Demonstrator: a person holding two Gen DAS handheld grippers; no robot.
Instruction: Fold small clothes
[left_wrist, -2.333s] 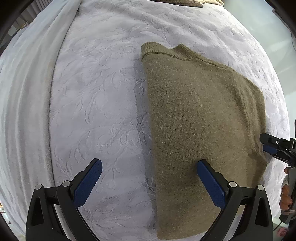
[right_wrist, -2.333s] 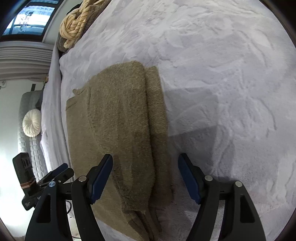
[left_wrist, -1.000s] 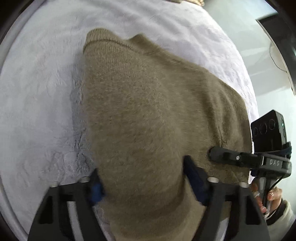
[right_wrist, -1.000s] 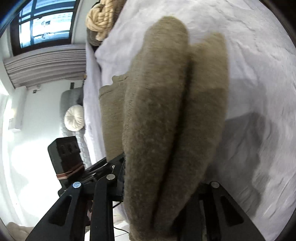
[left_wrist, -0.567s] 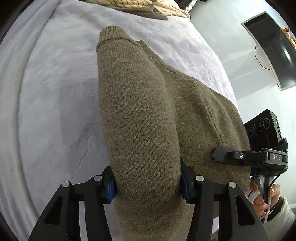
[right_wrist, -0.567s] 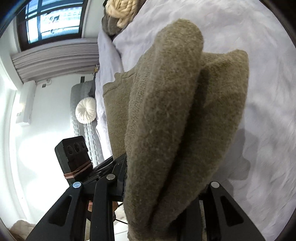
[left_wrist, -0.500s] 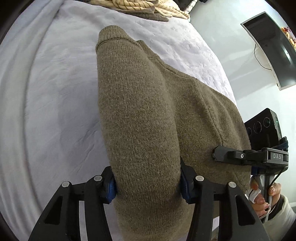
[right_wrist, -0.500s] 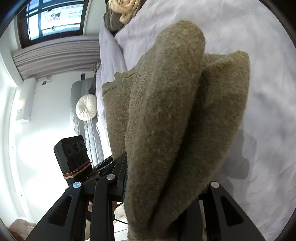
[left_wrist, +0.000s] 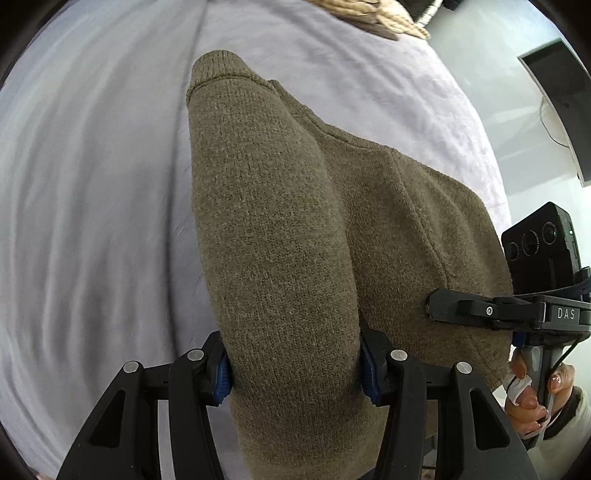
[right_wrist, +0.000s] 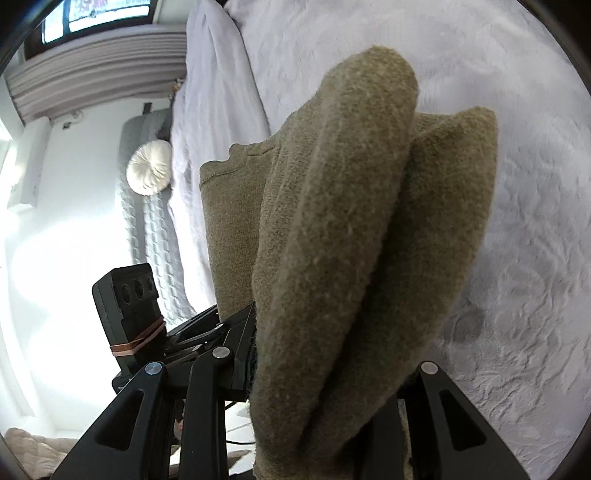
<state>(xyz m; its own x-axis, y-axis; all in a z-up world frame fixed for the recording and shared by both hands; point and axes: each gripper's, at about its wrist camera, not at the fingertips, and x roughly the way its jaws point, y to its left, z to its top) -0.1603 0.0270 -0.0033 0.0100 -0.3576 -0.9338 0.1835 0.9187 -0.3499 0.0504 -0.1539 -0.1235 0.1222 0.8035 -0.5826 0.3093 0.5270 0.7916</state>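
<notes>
Both tools clamp the near end of a folded olive sweater (left_wrist: 280, 240), lifted above the pale bed (left_wrist: 92, 221): left tool (left_wrist: 295, 363) at 6 o'clock, right tool (right_wrist: 328, 373) likewise. The loose far end could sag and unfold if either grip slips. Right-tool pads are hidden by knit.

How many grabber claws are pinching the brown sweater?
2. The left gripper squeezes one folded side of the brown sweater. The right gripper squeezes the other side, and it also shows at the right edge of the left wrist view.
</notes>
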